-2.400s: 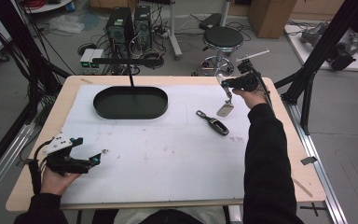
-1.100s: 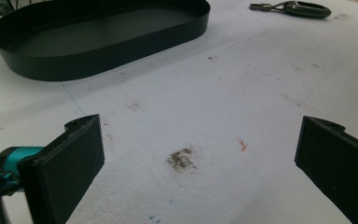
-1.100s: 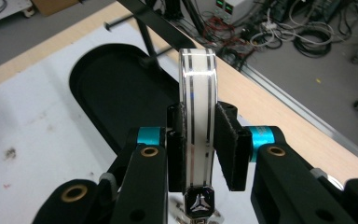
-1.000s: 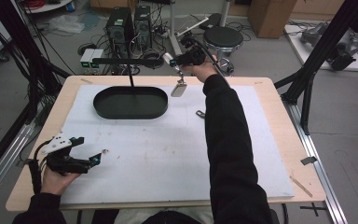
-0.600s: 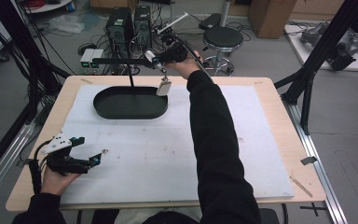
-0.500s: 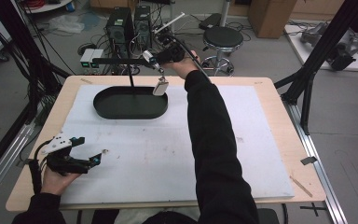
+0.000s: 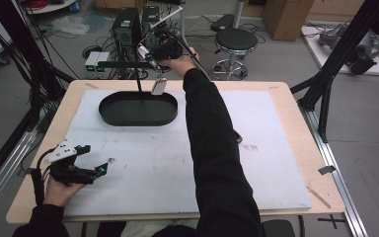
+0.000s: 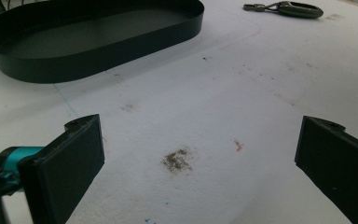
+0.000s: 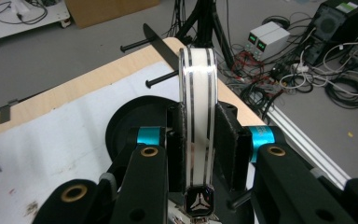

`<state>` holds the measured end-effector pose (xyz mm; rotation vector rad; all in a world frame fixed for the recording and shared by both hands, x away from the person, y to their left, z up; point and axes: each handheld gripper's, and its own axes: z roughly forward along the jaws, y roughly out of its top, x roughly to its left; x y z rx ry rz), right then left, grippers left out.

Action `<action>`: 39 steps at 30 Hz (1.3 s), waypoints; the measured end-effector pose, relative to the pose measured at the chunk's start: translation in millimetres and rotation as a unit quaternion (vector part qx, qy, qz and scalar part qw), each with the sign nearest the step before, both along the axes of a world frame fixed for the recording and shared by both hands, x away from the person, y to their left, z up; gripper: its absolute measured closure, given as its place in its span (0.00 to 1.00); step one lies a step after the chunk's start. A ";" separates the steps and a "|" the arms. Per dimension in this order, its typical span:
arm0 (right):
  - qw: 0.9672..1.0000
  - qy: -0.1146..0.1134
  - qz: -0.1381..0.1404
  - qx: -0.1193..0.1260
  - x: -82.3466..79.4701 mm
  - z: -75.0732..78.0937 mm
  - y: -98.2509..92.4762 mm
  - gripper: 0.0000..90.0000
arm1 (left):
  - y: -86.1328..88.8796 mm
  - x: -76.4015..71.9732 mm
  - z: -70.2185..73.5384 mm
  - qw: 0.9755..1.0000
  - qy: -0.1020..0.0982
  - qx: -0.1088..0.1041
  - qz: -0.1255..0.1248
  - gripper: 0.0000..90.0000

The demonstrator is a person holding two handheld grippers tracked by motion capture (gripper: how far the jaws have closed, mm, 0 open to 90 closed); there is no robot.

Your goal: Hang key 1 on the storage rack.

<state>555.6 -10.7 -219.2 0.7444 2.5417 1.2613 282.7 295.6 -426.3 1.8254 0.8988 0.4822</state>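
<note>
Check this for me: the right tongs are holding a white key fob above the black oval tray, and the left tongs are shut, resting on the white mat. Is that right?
Not quite. The left tongs are open, not shut: the left gripper view shows their jaws standing wide apart with bare white mat between them. The rest holds: the right tongs clamp the white key fob above the black oval tray.

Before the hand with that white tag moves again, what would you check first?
1. Grip: right gripper shut on the white key fob: ok.
2. Fob upright between the pads: ok.
3. Fob over the black tray: at its far rim: ok.
4. Clearance from the stand's pegs: cannot tell.
5. Left gripper open, apart from the tray: ok.
6. Second key on the mat, out of the way: ok.
</note>
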 end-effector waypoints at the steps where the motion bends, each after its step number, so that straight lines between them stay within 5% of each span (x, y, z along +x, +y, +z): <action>1: 1.000 0.000 0.000 0.000 0.0 0.0 0.0 0.84 | 0.0 0.0 0.0 1.000 0.000 0.000 0.000 0.02; 8: 1.000 -0.011 -0.012 0.011 4.4 0.8 2.4 0.84 | -0.6 0.1 -0.4 1.000 0.003 0.002 0.000 0.02; 13: 0.999 -0.026 -0.029 -0.004 4.8 -0.6 2.9 0.84 | -0.6 0.5 -0.6 1.000 0.004 0.002 -0.002 0.02; 18: 0.997 -0.040 -0.057 0.014 7.4 3.1 -1.5 0.84 | -0.9 0.5 -0.8 1.000 0.003 0.003 -0.002 0.02; 24: 0.997 -0.039 -0.059 0.040 13.0 1.8 -3.5 0.84 | -1.7 1.5 -1.5 1.000 0.007 0.004 -0.005 0.02; 35: 0.994 -0.057 -0.093 0.029 18.6 -8.6 5.9 0.83 | -3.1 1.6 -2.0 1.000 0.009 0.008 -0.009 0.02; 39: 0.993 -0.039 -0.108 0.039 21.3 -18.0 5.3 0.65 | -2.8 1.1 -1.6 1.000 0.008 0.010 -0.011 0.02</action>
